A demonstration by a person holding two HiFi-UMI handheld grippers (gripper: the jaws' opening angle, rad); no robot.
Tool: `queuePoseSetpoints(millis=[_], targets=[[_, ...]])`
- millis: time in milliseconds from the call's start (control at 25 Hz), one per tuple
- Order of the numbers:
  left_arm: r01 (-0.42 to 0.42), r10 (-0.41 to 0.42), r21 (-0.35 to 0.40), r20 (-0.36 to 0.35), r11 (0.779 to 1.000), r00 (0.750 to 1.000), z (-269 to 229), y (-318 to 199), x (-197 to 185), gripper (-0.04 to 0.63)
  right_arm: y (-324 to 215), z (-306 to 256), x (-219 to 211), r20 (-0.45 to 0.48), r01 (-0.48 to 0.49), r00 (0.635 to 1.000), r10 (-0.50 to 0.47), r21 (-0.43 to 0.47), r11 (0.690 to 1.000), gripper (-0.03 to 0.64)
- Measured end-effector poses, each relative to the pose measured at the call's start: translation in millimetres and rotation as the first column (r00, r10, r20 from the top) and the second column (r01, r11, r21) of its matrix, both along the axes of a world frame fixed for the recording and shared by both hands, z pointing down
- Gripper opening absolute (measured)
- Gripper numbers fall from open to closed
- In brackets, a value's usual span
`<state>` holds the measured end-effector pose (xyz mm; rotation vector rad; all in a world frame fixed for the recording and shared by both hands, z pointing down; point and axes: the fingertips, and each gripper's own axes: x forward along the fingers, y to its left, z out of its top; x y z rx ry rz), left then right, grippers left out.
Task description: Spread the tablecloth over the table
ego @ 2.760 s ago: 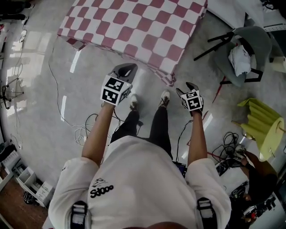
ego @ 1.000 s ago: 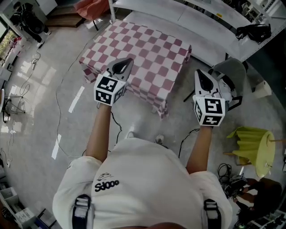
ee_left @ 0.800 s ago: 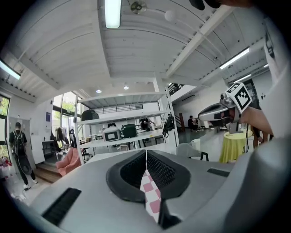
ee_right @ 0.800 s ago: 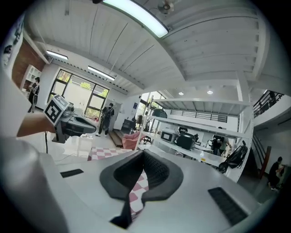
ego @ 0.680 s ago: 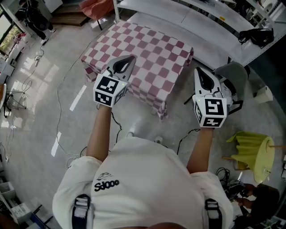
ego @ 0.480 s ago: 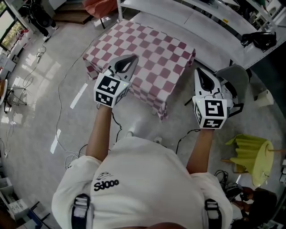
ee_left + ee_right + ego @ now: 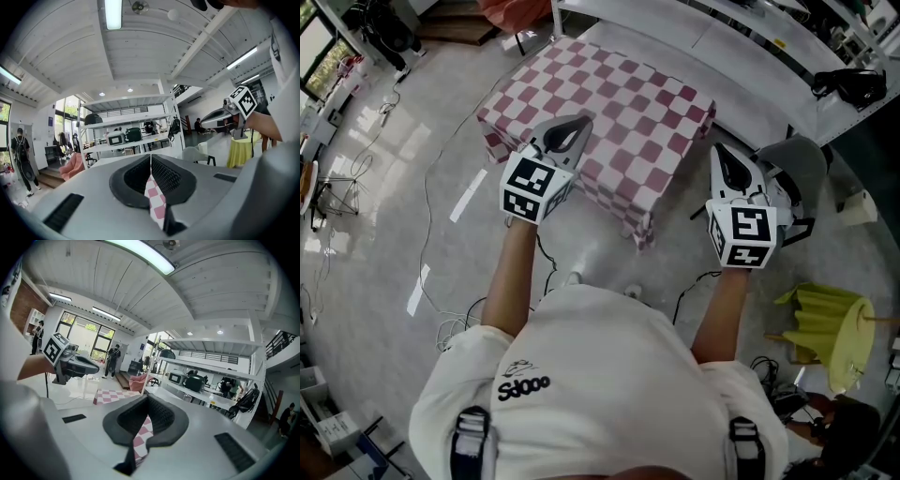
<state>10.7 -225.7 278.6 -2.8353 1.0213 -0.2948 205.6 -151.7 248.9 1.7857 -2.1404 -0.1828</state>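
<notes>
Both left gripper (image 7: 574, 126) and right gripper (image 7: 719, 156) stay clamped on the tablecloth (image 7: 628, 94), scarcely moved.

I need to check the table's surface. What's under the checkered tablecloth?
Nothing of it shows: the tablecloth covers the whole tabletop and hangs over its edges. Only floor shows below the near corner; tabletop and legs are hidden.

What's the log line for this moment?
red-and-white checked tablecloth: spread flat | left gripper: shut, empty | right gripper: shut, empty
</notes>
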Motion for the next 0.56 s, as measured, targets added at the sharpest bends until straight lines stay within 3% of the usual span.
queuePoseSetpoints(millis=[560], targets=[[-0.003,0.003,-0.019,-0.002,1.000,1.000,6,-12,-7,0.029,-7,9,-2,0.000,-0.017,1.000,0.017,-0.024,1.000,0.023]])
